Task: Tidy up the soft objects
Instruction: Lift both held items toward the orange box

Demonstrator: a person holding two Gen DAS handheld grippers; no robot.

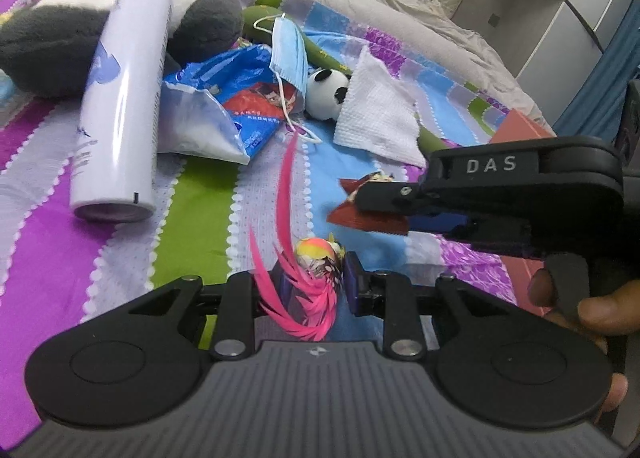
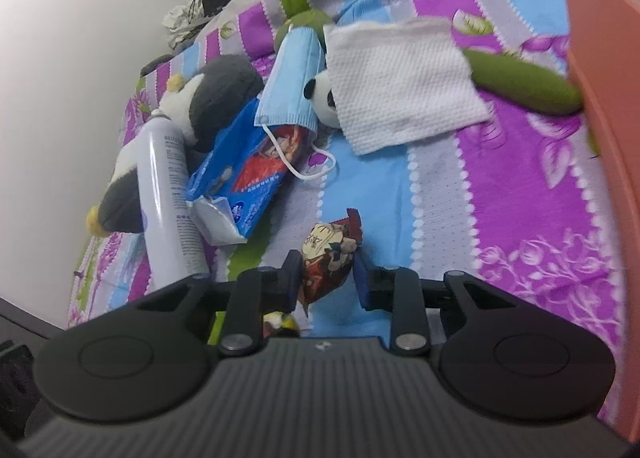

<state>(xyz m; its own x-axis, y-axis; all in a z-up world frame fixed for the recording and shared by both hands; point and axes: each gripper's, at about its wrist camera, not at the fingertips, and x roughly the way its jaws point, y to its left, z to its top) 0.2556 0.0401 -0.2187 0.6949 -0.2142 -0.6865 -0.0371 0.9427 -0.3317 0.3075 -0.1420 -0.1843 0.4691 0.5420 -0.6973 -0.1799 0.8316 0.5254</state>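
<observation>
Left gripper (image 1: 314, 282): jaws narrowed, clamped on the pink feather toy (image 1: 316, 278), held over the striped bedspread (image 1: 192, 217).
Right gripper (image 2: 326, 278): jaws narrowed, pinching the red snack packet (image 2: 330, 258).
Pose: both tilted downward, side by side.

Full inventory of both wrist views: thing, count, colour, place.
feather toy: 1, pink, between left gripper's fingers
snack packet: 1, red, between right gripper's fingers
spray can: 1, white, lying on bedspread
big plush: 1, grey-white, behind can
blue packet: 1, beside can
face mask: 1, blue, on blue packet
small panda: 1, black-white, partly under tissue
tissue: 1, white
green plush: 1, under tissue
box: 1, orange, right edge
bedspread: 1, striped
left gripper: 1, black
right gripper: 1, black
hand: 1, holding right gripper
</observation>
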